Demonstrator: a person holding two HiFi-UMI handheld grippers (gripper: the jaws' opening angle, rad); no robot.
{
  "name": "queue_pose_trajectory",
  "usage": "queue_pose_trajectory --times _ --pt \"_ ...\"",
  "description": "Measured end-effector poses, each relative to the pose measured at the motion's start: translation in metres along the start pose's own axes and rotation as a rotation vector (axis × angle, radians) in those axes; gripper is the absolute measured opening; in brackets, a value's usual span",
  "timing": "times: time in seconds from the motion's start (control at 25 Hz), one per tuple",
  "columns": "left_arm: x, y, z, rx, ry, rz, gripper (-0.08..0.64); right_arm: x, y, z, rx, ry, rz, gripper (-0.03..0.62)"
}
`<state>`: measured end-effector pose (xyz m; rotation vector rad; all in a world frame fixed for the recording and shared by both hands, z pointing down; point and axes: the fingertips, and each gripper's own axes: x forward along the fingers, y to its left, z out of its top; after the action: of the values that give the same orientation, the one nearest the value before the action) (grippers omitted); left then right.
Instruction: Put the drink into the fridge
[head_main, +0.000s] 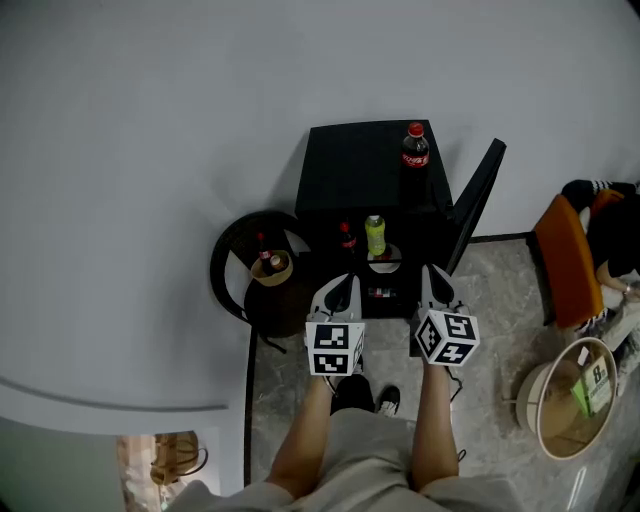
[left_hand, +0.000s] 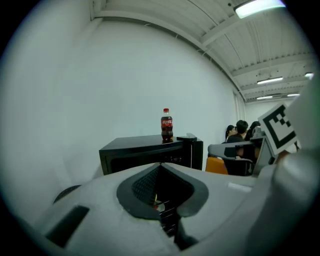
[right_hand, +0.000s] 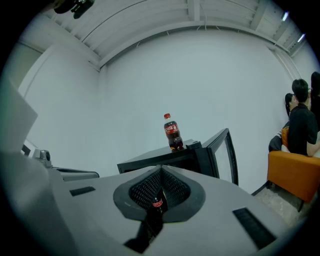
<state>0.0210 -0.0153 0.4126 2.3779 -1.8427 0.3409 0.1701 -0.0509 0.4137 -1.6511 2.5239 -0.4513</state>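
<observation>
A black mini fridge (head_main: 365, 170) stands against the wall with its door (head_main: 477, 200) swung open to the right. On its top stands a cola bottle (head_main: 415, 148) with a red cap, also seen in the left gripper view (left_hand: 167, 125) and the right gripper view (right_hand: 172, 132). Inside the fridge are a small cola bottle (head_main: 346, 238) and a yellow-green bottle (head_main: 375, 235). My left gripper (head_main: 343, 284) and right gripper (head_main: 432, 276) hang side by side in front of the fridge opening, below the top bottle. Both are shut with nothing held: left jaws (left_hand: 161, 167) and right jaws (right_hand: 161, 170) meet at the tips.
A round black side table (head_main: 232, 262) with a small bowl (head_main: 270, 268) stands left of the fridge. At right are an orange chair (head_main: 565, 262), seated people (right_hand: 302, 125) and a round white basket (head_main: 570, 398). The floor is stone tile.
</observation>
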Motion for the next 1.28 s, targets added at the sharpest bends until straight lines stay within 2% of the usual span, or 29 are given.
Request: queue_pose_trajectory --times 0.32,0.6,0.8,0.92,0.96,1.0,1.04,1.08,1.12,1.2,1.28 --pt "0.029 0.003 0.029 -0.012 -0.064 -0.085 0.009 0.018 -0.014 0.023 -0.029 -0.037 -0.051 0.008" --pt "0.089 0.015 0.073 0.008 -0.121 -0.194 0.009 0.064 -0.027 0.064 -0.052 -0.136 -0.117 0.009" --pt "0.136 0.022 0.105 -0.032 -0.155 -0.304 0.009 0.102 -0.034 0.087 -0.059 -0.186 -0.172 0.009" --pt "0.152 0.016 0.121 -0.062 -0.195 -0.399 0.009 0.121 -0.038 0.101 -0.048 -0.227 -0.205 0.013" --pt "0.157 0.014 0.124 -0.059 -0.201 -0.429 0.009 0.127 -0.038 0.105 -0.028 -0.254 -0.206 0.043" --pt "0.164 0.012 0.126 -0.052 -0.203 -0.454 0.009 0.133 -0.038 0.110 -0.006 -0.283 -0.203 0.107" --pt "0.170 0.012 0.128 -0.042 -0.205 -0.474 0.009 0.141 -0.036 0.114 0.006 -0.302 -0.200 0.145" --pt "0.175 0.013 0.130 -0.032 -0.207 -0.491 0.009 0.148 -0.033 0.117 -0.002 -0.304 -0.199 0.160" --pt "0.179 0.016 0.133 -0.022 -0.211 -0.503 0.009 0.158 -0.028 0.119 -0.030 -0.285 -0.198 0.170" --pt "0.183 0.023 0.143 -0.013 -0.228 -0.522 0.009 0.178 -0.021 0.122 -0.118 -0.196 -0.221 0.264" --pt "0.188 0.034 0.156 -0.018 -0.251 -0.530 0.009 0.196 -0.023 0.125 -0.204 -0.101 -0.272 0.294"
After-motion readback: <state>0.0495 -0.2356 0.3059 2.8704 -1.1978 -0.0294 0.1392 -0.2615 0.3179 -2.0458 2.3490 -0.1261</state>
